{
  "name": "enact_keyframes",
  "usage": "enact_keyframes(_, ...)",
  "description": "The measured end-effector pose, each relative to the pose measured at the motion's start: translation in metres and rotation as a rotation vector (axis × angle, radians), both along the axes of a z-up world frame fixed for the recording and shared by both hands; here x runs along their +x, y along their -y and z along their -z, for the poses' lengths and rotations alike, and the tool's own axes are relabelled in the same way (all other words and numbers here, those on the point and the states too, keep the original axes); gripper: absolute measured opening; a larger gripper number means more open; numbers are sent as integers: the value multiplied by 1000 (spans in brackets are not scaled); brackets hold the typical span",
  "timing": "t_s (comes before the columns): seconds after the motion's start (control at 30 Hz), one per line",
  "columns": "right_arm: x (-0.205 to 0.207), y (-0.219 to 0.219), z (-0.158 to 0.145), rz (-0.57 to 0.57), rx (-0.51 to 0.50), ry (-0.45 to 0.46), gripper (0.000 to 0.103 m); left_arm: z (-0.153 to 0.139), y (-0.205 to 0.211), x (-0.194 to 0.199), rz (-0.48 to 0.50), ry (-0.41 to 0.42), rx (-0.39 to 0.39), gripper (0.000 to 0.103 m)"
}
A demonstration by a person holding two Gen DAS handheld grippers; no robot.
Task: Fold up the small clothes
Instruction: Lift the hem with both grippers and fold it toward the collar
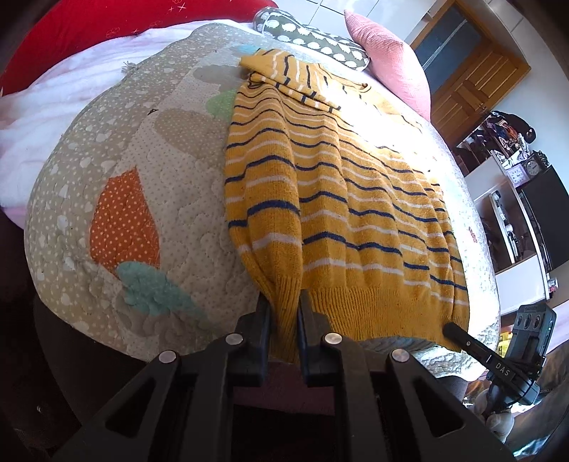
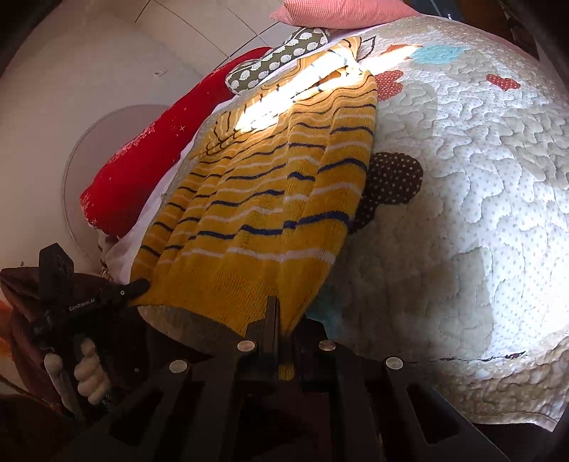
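Note:
A yellow knit sweater (image 1: 341,199) with navy and white stripes lies flat on the patchwork quilt (image 1: 142,170), hem toward me, one sleeve folded across its top. My left gripper (image 1: 284,302) is shut on the hem's left corner, and ribbed knit fills the gap between the fingers. The right gripper's tip (image 1: 457,330) pinches the hem's other corner. In the right wrist view the sweater (image 2: 270,199) runs away from my right gripper (image 2: 284,321), which is shut on the hem. The left gripper (image 2: 137,286) shows at the far corner, held by a hand (image 2: 89,373).
The quilt (image 2: 462,213) drapes over the bed's near edge. At the head lie a pink pillow (image 1: 387,60), a grey patterned cushion (image 1: 313,39) and a red cushion (image 1: 106,28). Beyond the bed stand a white shelf unit (image 1: 512,199) and a wooden door (image 1: 473,78).

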State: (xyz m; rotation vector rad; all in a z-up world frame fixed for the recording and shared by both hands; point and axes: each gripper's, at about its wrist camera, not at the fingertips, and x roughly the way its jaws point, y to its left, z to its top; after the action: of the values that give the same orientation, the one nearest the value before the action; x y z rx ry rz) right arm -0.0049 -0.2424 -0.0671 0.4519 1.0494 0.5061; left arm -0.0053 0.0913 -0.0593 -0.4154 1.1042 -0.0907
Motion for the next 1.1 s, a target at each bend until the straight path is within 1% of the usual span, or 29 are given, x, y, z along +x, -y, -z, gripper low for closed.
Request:
enact_keyframes(0.07,1,0,2,5,4,-8,7,3,-3,4,1,-15,-34,14)
enact_keyframes(0.13,4,1,1,7,13,-4,9,3,-11,3,-14,-6,-104,17)
enact_keyframes(0.2,5,7,0,30,24,6,11,-1,-23,0,-42,19,-137,28)
enact_keyframes(0.23,5,10,-1,40,24,4,14,-4,-30,-2,-65,35,-134,39)
enact_keyframes(0.27,5,12,-1,54,18,1,25,-6,-36,-4,-88,46,-123,48)
enact_keyframes(0.3,6,14,-2,68,13,-2,40,-7,-41,-4,-107,50,-111,50)
enact_keyframes(0.37,8,18,-1,86,33,-5,51,-4,-48,2,-114,44,-111,52)
enact_keyframes(0.43,11,19,0,94,47,-11,52,2,-50,11,-104,24,-108,52)
enact_keyframes(0.5,15,16,1,87,37,-11,52,12,-44,22,-74,0,-121,52)
enact_keyframes(0.57,18,9,2,68,22,-1,52,22,-31,31,-32,-35,-132,51)
enact_keyframes(0.6,20,4,3,57,8,1,52,27,-24,34,-8,-56,-130,45)
enact_keyframes(0.63,21,0,5,51,-9,-1,52,30,-15,35,16,-74,-112,25)
enact_keyframes(0.67,23,-4,6,49,-21,-4,53,32,-7,35,41,-82,-91,12)
enact_keyframes(0.7,23,-5,7,47,-26,-3,53,30,-3,32,47,-67,-69,12)
enact_keyframes(0.73,23,-6,7,44,-33,0,52,26,-2,29,49,-47,-56,11)
enact_keyframes(0.77,22,-6,7,45,-39,5,41,21,-3,26,48,-33,-58,11)
enact_keyframes(0.8,21,-4,7,47,-43,4,19,16,-7,24,41,-20,-67,11)
enact_keyframes(0.83,21,-2,8,49,-36,-2,13,10,-11,21,34,-9,-79,11)
enact_keyframes(0.97,20,6,4,63,38,-2,11,-16,-18,22,33,48,-104,11)
enact_keyframes(1.1,32,6,-17,46,88,39,10,-37,-15,39,51,100,-102,11)
